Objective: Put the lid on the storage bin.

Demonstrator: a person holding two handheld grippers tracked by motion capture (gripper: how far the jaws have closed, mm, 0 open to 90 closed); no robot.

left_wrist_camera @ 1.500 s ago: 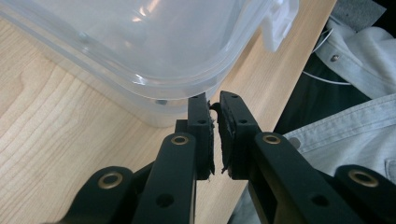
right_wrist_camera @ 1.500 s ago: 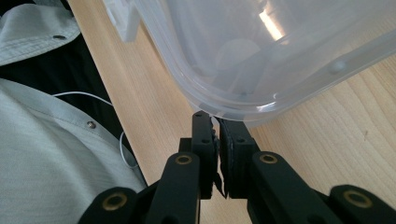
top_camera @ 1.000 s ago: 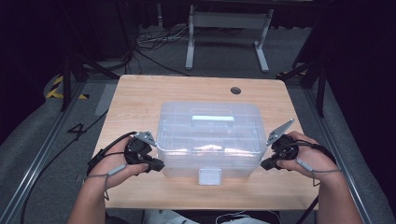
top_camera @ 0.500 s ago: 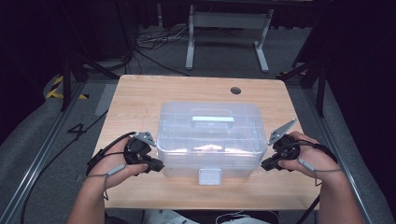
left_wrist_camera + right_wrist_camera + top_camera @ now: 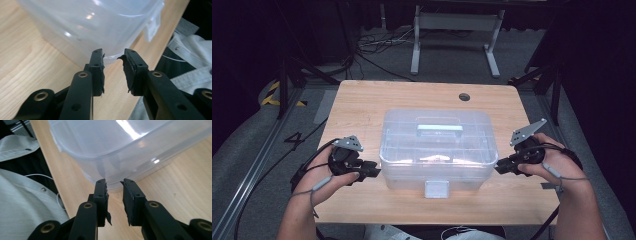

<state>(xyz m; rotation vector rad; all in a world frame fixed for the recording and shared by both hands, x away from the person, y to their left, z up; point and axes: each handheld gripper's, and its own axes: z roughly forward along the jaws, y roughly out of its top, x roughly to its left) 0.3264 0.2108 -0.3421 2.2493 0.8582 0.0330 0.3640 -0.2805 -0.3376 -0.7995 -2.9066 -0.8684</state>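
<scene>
Clear plastic storage box [image 5: 437, 147] sits mid-table on the wooden table [image 5: 362, 100], lid on, with a handle [image 5: 439, 129] on top and a front latch [image 5: 436, 188] at its near side. I judge it light and stiff, though the thin walls may flex and the glossy surface is likely slippery for my pads. Best hold, in my judgement: the overhanging lid rim at each short end, or the handle.

Left gripper [image 5: 373, 172] is just beside the box's left end; its jaws have just been opening and stand apart with the rim at the tips, nothing clamped. Right gripper [image 5: 501, 167] sits likewise at the right end, jaws also just opening, empty gap between them.

Contents are blurred through the walls; something pale shows inside, which I cannot identify. Side latches, if any, I cannot make out.
</scene>
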